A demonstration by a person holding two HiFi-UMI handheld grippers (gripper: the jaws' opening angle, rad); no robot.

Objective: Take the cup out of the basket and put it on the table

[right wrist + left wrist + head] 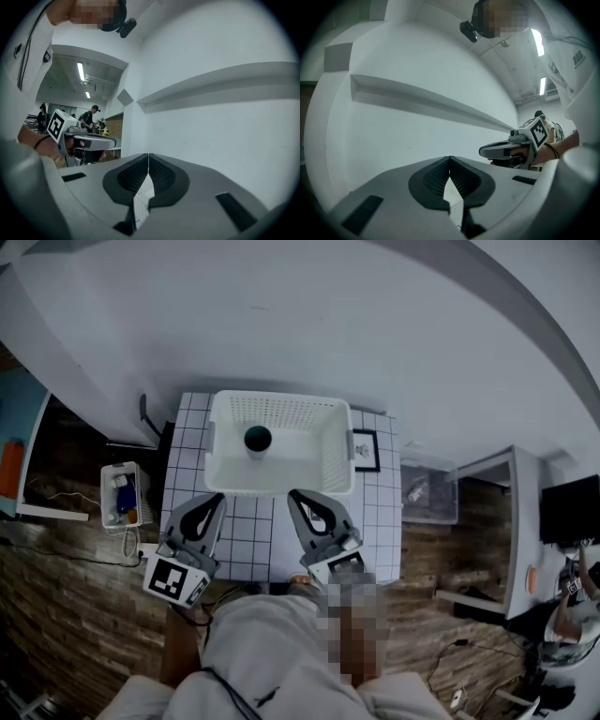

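Head view: we see dark cup upright inside white basket, left of centre. Basket sits on grid-pattern table. Left gripper and right gripper point at basket's near wall.
Left gripper view: we find jaws pressed together, nothing between.
Right gripper view: jaws likewise closed, empty.

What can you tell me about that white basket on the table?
The basket is white, plastic-looking and rectangular with rounded corners. Its walls are full of small holes, and each short end has a handle tab. It stands upright, open side up, on the far part of the checked table. A dark cup stands inside it.
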